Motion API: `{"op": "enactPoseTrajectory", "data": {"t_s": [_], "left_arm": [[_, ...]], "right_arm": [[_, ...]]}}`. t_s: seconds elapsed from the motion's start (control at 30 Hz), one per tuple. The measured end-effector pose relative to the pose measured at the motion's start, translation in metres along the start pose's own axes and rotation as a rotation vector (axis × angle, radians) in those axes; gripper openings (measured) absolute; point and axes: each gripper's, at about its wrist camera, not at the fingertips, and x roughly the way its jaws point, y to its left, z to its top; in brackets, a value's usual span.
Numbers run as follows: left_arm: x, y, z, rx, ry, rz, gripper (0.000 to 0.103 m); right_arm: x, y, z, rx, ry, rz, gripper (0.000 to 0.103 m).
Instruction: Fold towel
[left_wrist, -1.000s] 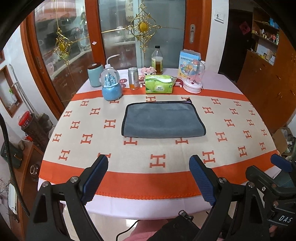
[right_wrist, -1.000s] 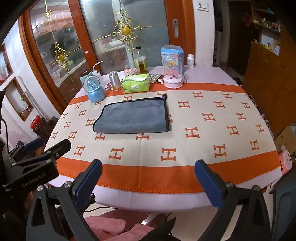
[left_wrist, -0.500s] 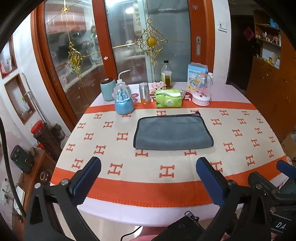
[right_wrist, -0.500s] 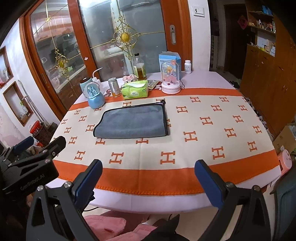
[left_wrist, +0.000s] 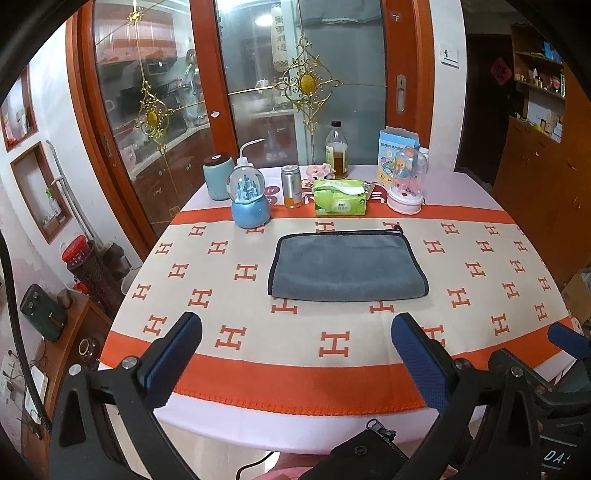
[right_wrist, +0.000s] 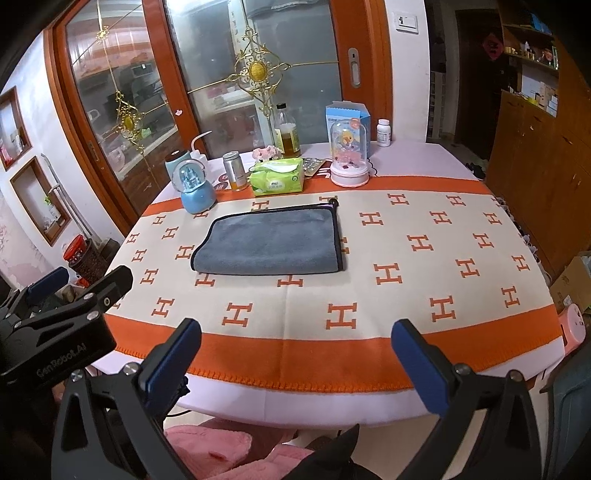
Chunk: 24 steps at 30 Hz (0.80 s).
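A grey towel with dark trim (left_wrist: 347, 266) lies folded flat on the orange-and-cream tablecloth (left_wrist: 332, 373), toward the far middle of the table; it also shows in the right wrist view (right_wrist: 269, 242). My left gripper (left_wrist: 295, 354) is open and empty, held above the table's near edge, well short of the towel. My right gripper (right_wrist: 295, 354) is open and empty, also back at the near edge. The right gripper's body shows at the right of the left wrist view (left_wrist: 532, 373), and the left gripper's body shows at the left of the right wrist view (right_wrist: 62, 325).
Behind the towel stand a blue snow globe (left_wrist: 249, 201), a metal can (left_wrist: 291, 186), a green tissue pack (left_wrist: 340, 197), a bottle (left_wrist: 337, 151), a pink dome ornament (left_wrist: 406, 184), a blue box (left_wrist: 397, 147) and a teal jar (left_wrist: 218, 177). Glass doors are behind; a wooden cabinet (right_wrist: 546, 155) is at right.
Both grippers have pulled back and tilted up from the table, so the towel looks smaller and farther. The towel has not moved. Both jaws stay open.
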Motion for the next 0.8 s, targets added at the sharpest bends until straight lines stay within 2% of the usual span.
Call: {"op": "enactPoseTrajectory", "data": {"t_s": [0.8], "left_arm": [[0.0071, 0.0065, -0.0031, -0.017, 0.033, -0.02, 0.102]], "right_arm": [[0.0089, 0.001, 0.0009, -0.009, 0.033, 0.009, 0.103]]}}
